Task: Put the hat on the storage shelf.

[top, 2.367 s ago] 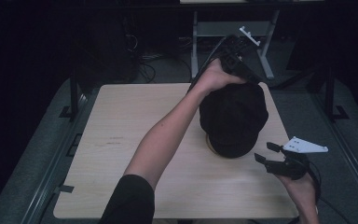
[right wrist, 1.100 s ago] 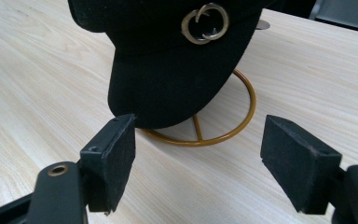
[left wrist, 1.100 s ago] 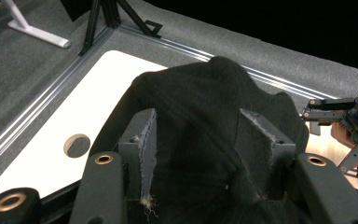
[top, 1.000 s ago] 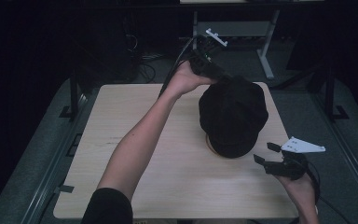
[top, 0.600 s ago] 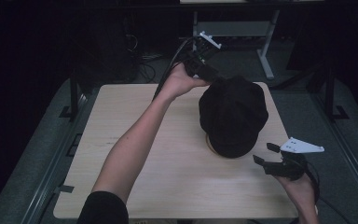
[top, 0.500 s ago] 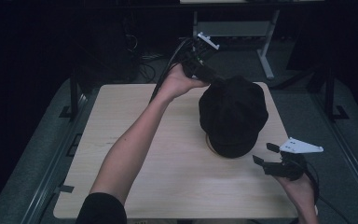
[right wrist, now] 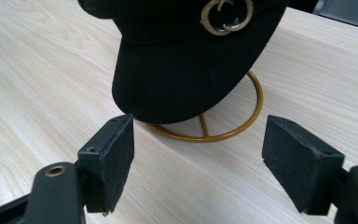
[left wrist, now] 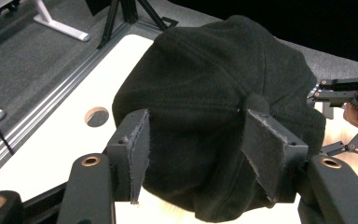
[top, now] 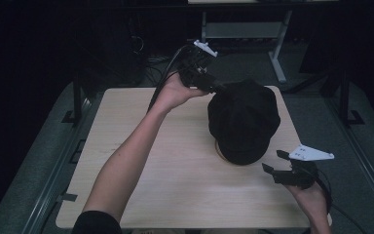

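Black cap point(top: 243, 119) sits on a wire stand point(right wrist: 214, 133). Left gripper point(left wrist: 198, 154), at its 11 o'clock, has just been opening, spread clear of the crown. Right gripper point(right wrist: 200, 156), at 5 o'clock, waits spread before the brim.

Black short sleeve point(top: 95, 222), black hand-held gripper point(top: 278, 168), grey plate, trailing cable

- Cap point(top: 244, 119): solid black, no pattern; gold-toned emblem point(right wrist: 227, 14) on the front.
- Stand point(right wrist: 254, 116) under the cap: brass/gold wire ring.
- Table point(top: 141, 105): pale wood with a fine straight grain.
- Left gripper point(left wrist: 198, 154): black, dark grey pads point(left wrist: 265, 156), copper-coloured rivets.
- Right gripper point(right wrist: 200, 163): black, with a light grey plate on top.
- Floor point(top: 53, 161): dark grey.
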`<control>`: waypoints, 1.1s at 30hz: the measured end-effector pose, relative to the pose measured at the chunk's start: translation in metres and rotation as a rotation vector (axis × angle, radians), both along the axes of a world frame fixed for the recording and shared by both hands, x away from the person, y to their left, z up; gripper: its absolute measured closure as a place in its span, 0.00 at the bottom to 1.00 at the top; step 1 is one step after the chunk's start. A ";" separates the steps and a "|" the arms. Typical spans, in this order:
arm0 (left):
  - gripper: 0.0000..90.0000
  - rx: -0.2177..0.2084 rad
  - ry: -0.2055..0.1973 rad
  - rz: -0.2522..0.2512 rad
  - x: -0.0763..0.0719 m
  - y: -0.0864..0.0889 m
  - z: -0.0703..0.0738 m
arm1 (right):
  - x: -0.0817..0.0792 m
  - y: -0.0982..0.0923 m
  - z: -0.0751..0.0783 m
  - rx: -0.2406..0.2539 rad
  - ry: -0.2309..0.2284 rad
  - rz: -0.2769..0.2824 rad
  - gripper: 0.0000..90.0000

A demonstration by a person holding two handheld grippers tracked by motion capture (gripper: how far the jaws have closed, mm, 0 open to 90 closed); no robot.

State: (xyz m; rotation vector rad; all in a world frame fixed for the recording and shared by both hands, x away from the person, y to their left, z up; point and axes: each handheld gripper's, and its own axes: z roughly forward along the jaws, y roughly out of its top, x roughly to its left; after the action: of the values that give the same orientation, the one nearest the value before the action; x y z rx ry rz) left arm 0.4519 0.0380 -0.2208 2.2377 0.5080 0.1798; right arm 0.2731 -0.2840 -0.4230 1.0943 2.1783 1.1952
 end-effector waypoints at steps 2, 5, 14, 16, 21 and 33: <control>0.44 -0.003 0.004 0.011 -0.001 0.003 -0.001 | 0.000 0.001 0.000 -0.002 0.003 0.000 0.27; 0.44 -0.005 0.001 0.013 -0.003 0.009 -0.005 | 0.000 0.002 -0.001 -0.008 0.005 0.003 0.27; 0.42 -0.013 0.002 0.033 -0.012 0.029 -0.016 | 0.000 0.005 -0.001 -0.018 0.002 0.008 0.27; 0.42 -0.017 0.001 0.039 -0.014 0.032 -0.018 | -0.001 0.006 -0.001 -0.023 0.001 0.008 0.27; 0.41 -0.017 -0.004 0.047 -0.019 0.041 -0.023 | -0.001 0.006 -0.002 -0.026 0.000 0.006 0.27; 0.39 -0.027 0.000 0.072 -0.036 0.065 -0.040 | -0.003 0.007 -0.002 -0.037 -0.007 0.008 0.26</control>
State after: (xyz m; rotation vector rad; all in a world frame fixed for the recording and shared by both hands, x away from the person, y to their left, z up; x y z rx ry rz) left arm 0.4156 0.1027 -0.2604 2.1947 0.5888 0.2087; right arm 0.2697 -0.2769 -0.4246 1.0657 2.1924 1.1553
